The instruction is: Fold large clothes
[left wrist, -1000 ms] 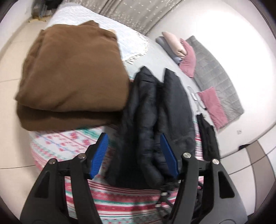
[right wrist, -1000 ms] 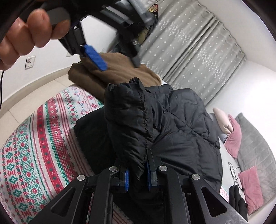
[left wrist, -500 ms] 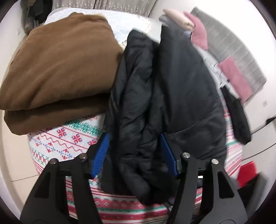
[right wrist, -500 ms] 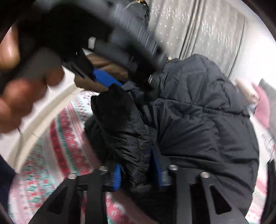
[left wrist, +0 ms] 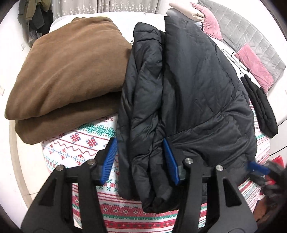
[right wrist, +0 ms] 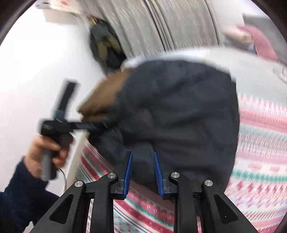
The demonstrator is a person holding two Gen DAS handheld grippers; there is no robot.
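Your left gripper (left wrist: 140, 159) is closing around the black jacket's (left wrist: 188, 93) folded edge; your right gripper (right wrist: 142, 172), blurred, is closing, grip unclear.

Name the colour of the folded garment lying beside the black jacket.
Brown; the folded garment shows best in the left wrist view.

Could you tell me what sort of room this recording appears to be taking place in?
Most likely a bedroom at home: clothes lie on a bed with a patterned bedspread, pink pillows rest against a grey padded headboard, and grey curtains hang behind.
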